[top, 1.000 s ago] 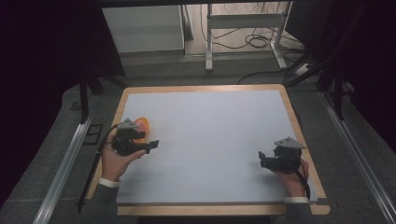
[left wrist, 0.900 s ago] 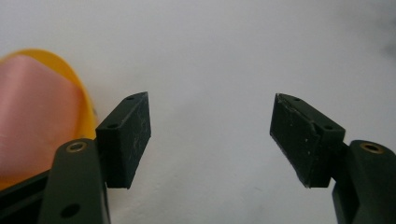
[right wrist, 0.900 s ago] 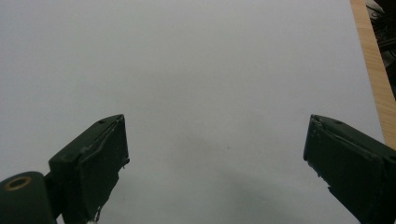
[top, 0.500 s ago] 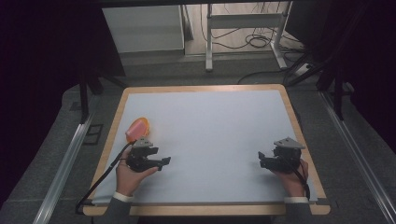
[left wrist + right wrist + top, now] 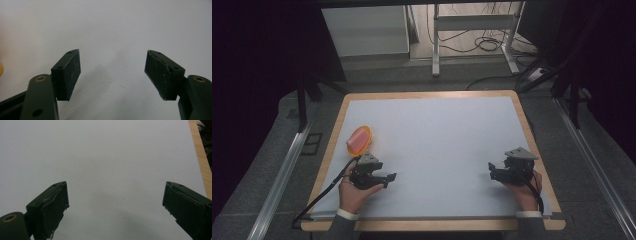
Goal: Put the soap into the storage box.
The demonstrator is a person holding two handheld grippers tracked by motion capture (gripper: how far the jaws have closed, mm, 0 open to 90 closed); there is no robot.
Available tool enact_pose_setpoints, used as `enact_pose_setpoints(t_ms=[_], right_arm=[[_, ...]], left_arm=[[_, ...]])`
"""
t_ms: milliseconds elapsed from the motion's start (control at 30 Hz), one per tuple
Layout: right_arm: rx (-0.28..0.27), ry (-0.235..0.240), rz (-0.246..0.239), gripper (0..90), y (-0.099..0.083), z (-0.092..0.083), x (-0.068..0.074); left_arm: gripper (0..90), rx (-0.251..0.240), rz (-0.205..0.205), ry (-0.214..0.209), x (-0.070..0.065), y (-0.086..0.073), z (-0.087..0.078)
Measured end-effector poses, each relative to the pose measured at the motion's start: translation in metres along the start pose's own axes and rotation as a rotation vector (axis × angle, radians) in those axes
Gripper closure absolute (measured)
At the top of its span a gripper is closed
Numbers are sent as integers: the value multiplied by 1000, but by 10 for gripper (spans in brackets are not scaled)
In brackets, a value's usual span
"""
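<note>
High view. Surface (image 5: 437, 145): pale grey-white sheet laid on a wooden board, the wood showing as a narrow rim all round. Room beyond: grey carpeted floor (image 5: 267, 165), a white cabinet (image 5: 364, 30) at the far side, the metal legs of a frame (image 5: 472, 25) with loose cables (image 5: 482, 45) on the floor behind them, metal rails along both sides of the board. Dark surroundings left and right.

Orange dish (image 5: 359, 140): small, round, with a pink inside, lying near the left rim of the surface. Left gripper (image 5: 388, 178): held in the person's left hand (image 5: 353, 192), low at the near left, jaws pointing right across the sheet. The dish lies just behind and beyond it, near but apart, outside the jaws. Right gripper (image 5: 492, 170): held in the right hand (image 5: 524, 192) at the near right, jaws pointing left; well apart from the dish.

Left gripper view. Jaws wide, nothing but bare pale sheet between them. A sliver of the dish's yellow-orange rim (image 5: 1, 70) shows at the far left edge, outside the left jaw.

Right gripper view. Jaws wide, nothing between them; bare sheet ahead, with the wooden rim (image 5: 201, 157) running down the right edge.
</note>
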State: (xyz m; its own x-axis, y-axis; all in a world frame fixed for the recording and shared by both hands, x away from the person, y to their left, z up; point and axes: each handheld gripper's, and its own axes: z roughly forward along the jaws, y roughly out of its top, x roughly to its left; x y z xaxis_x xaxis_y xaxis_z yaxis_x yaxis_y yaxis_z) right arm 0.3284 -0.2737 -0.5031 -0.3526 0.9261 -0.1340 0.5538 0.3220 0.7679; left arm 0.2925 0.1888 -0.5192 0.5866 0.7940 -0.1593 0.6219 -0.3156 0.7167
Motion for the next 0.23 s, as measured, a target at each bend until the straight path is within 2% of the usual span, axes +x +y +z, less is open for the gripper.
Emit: enact_pose_setpoints(t_ms=[233], right_arm=[[-2, 0, -3, 62, 0, 2, 3]], left_arm=[[283, -2, 0, 12, 3, -2, -4]])
